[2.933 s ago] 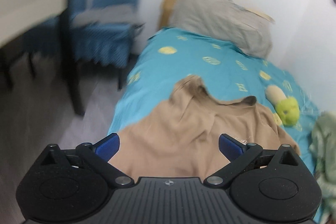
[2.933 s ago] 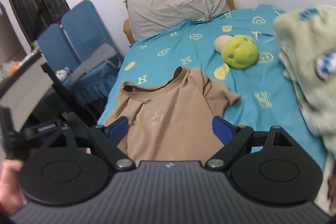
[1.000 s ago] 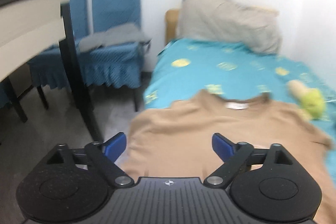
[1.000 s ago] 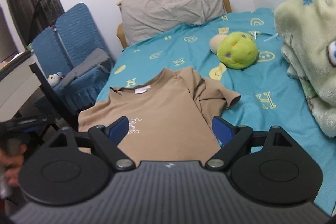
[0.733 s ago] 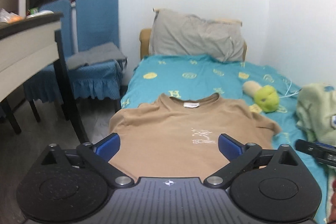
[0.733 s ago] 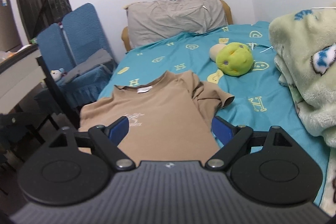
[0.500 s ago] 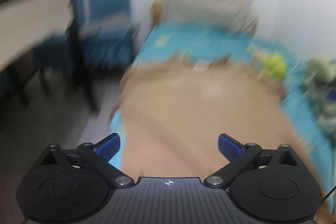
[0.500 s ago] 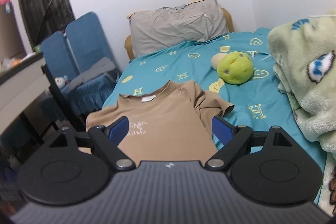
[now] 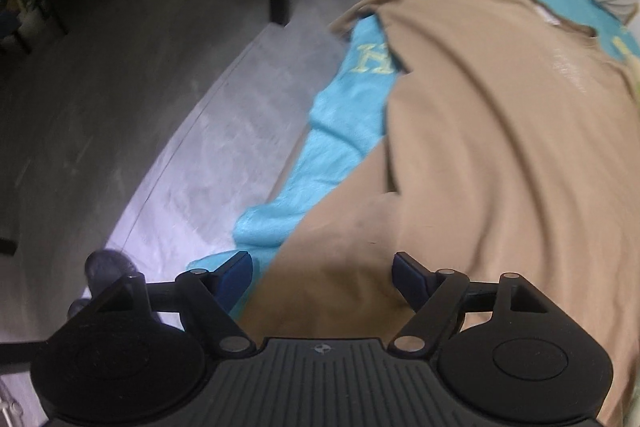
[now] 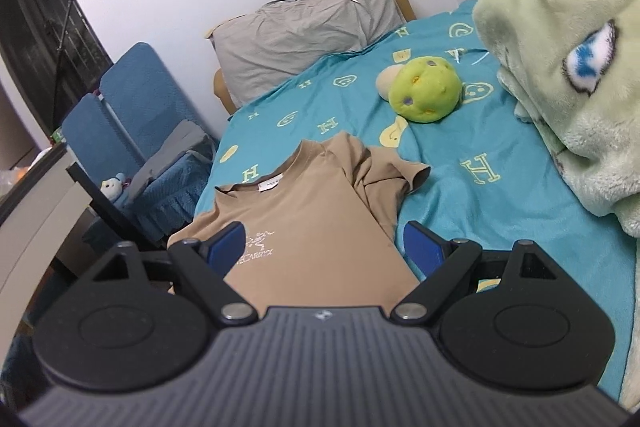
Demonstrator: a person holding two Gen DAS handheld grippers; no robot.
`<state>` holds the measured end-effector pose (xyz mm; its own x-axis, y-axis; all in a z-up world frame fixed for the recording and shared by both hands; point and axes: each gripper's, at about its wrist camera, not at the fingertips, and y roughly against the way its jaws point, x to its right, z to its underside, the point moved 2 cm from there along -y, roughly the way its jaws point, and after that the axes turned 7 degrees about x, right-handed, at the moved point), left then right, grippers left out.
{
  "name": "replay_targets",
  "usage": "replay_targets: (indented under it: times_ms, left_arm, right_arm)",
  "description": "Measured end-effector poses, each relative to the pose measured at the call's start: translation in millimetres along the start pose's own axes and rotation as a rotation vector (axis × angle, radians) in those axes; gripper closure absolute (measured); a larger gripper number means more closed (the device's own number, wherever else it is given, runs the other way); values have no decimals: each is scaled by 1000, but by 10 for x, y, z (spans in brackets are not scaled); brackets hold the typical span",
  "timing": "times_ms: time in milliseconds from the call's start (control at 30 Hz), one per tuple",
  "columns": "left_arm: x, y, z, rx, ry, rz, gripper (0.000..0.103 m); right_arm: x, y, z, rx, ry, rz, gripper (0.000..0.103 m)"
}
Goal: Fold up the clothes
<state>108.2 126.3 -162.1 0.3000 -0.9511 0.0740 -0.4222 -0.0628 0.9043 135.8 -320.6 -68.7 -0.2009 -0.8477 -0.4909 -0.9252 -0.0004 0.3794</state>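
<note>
A tan T-shirt (image 10: 316, 223) lies spread front-up on the turquoise bed sheet (image 10: 500, 211), filling the centre of the right wrist view, its collar toward the grey pillow (image 10: 304, 23) at the upper middle. One sleeve is bunched at the shirt's right edge. A green plush toy (image 10: 426, 89) sits on the sheet right of centre, apart from the shirt, and a pale green fleece blanket (image 10: 568, 67) fills the right edge. Blue chairs (image 10: 132, 103) stand at the left.

The right gripper (image 10: 324, 247) hovers at the lower middle over the shirt's lower part, its fingers (image 10: 424, 247) spread wide with nothing between them.

In the left wrist view, the shirt (image 9: 500, 147) covers the right half, the grey floor (image 9: 140, 87) the left. The left gripper (image 9: 322, 271) sits over the shirt's lower edge near the bed's side, fingers (image 9: 236, 267) spread apart and empty.
</note>
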Motion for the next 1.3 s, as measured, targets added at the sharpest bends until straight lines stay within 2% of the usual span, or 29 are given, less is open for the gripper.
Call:
replay_targets:
  times_ms: [33, 100, 200, 267, 300, 367, 467, 533, 600, 700, 767, 833, 900, 967, 1067, 1200, 1300]
  left_arm:
    - [1, -14, 15, -13, 4, 2, 24]
    - [9, -14, 47, -25, 16, 12, 30]
    - [83, 95, 73, -4, -8, 44, 58]
    - [152, 181, 95, 1, -45, 48, 91]
    - [181, 226, 108, -3, -63, 51, 98]
    - [203, 310, 84, -12, -87, 58, 99]
    - [164, 414, 26, -20, -103, 6, 99]
    - [117, 440, -2, -16, -136, -40, 98]
    - [92, 511, 4, -7, -140, -26, 97]
    - [177, 702, 18, 57, -178, -27, 82]
    - [298, 848, 16, 125, -220, -15, 60]
    - [425, 993, 14, 194, -256, 2, 45]
    - [651, 1158, 10, 275, -280, 44, 37]
    - [887, 1271, -27, 351, -288, 95, 23]
    - [1263, 1346, -48, 439, -252, 194, 18]
    - [1607, 1087, -67, 501, -173, 330, 17]
    - [1694, 676, -40, 492, -187, 345, 17]
  right_arm:
    - [15, 4, -6, 0, -7, 1, 16]
    - [50, 8, -23, -1, -24, 1, 16]
    - [85, 25, -50, 1, -32, 7, 16]
    - [110, 35, -71, 4, -38, 9, 16]
    - [123, 39, -83, 6, -42, 9, 16]
    - [149, 48, -109, 10, -48, 13, 16]
    - [209, 73, -169, 22, -53, 25, 16]
    - [253, 84, -221, 27, -64, 28, 16]
    - [283, 76, -269, 14, -62, 16, 16]
    - [274, 70, -313, -9, -21, 3, 16]
    - [246, 73, -339, -14, 21, 3, 16]
    - [237, 51, -367, -19, 40, -3, 16]
    - [241, 5, -399, -25, 40, -16, 16]
    - [235, -122, -438, -36, 66, -28, 24]
    - [267, -372, -482, -43, 131, -23, 25]
    - [481, -848, -394, -55, 130, 2, 26]
    - [641, -1205, -328, -64, 129, 20, 30]
